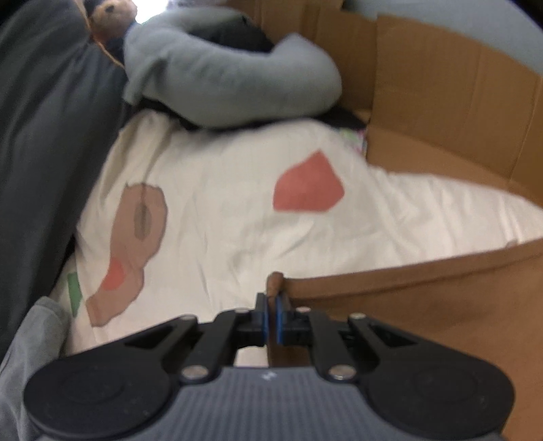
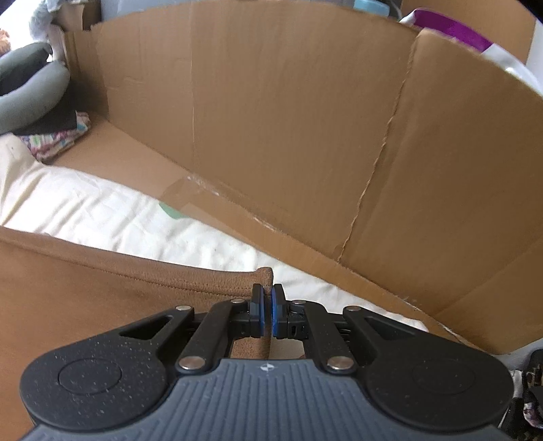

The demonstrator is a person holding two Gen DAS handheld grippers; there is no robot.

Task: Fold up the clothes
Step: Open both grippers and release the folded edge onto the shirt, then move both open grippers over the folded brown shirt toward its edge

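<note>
A brown garment (image 1: 390,291) stretches between both grippers over a white bedsheet (image 1: 237,203) with red and brown prints. My left gripper (image 1: 271,305) is shut on one corner of the brown garment, with the cloth running off to the right. My right gripper (image 2: 267,302) is shut on another hemmed corner of the brown garment (image 2: 101,288), with the cloth running off to the left. The garment's lower part is hidden below both views.
A cardboard wall (image 2: 271,118) stands along the far side of the bed (image 1: 441,101). A grey pillow (image 1: 230,74), dark clothes (image 1: 40,135) and a teddy bear (image 1: 108,17) lie at the far left. A patterned folded cloth (image 2: 54,142) sits by the cardboard.
</note>
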